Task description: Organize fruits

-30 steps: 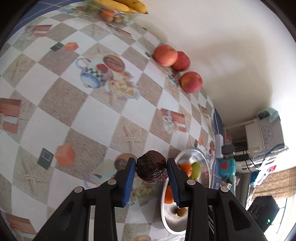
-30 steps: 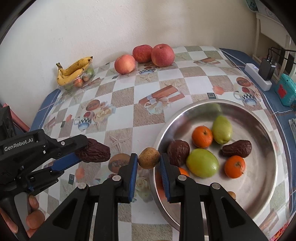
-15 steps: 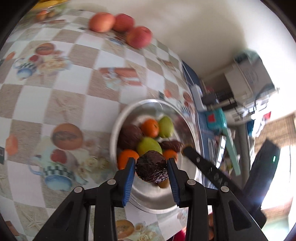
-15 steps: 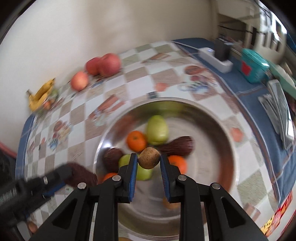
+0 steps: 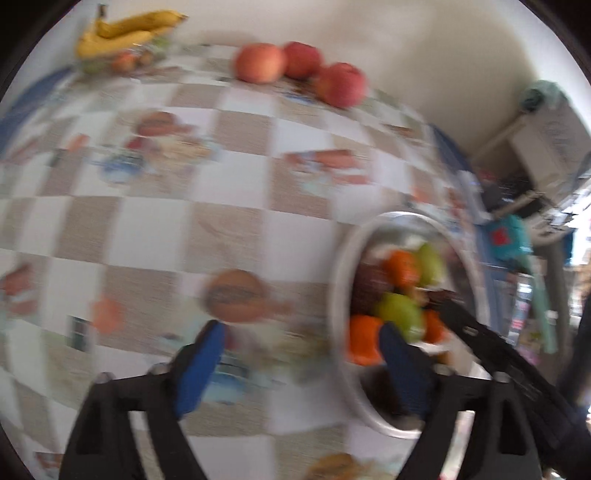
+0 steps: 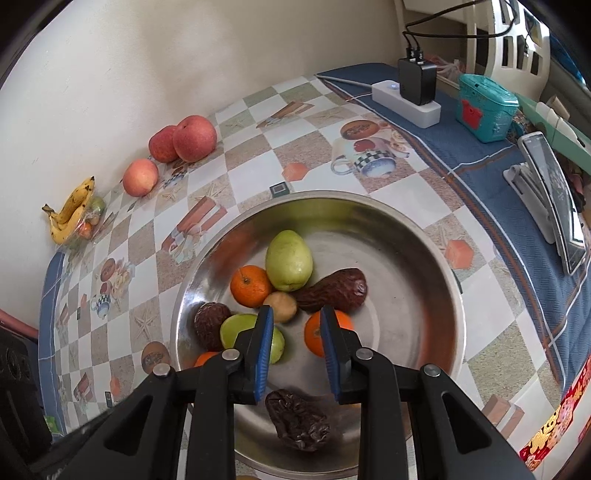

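Note:
A steel bowl [image 6: 402,314] [image 5: 338,295] holds oranges, green fruits and dark wrinkled ones. My right gripper [image 6: 295,317] hovers over its middle, jaws narrowly apart with nothing between them. A small brown fruit [image 6: 284,306] lies in the bowl just beyond its left fingertip. A dark wrinkled fruit [image 6: 297,421] rests at the bowl's near side. In the blurred left wrist view, my left gripper [image 5: 299,332] is over the checked tablecloth beside the bowl, jaws opening wide and empty. Three apples [image 6: 194,138] [image 5: 295,66] and bananas [image 6: 72,218] [image 5: 125,33] sit along the wall.
At the table's right end, on blue cloth, are a white power strip with a black charger [image 6: 406,99], a teal box [image 6: 484,107] and a phone on a stand [image 6: 554,195]. The wall runs close behind the fruit.
The left gripper let go of the dark wrinkled fruit, spread its jaws and swung left off the bowl. The small brown fruit left the right gripper's pads and now lies in the bowl.

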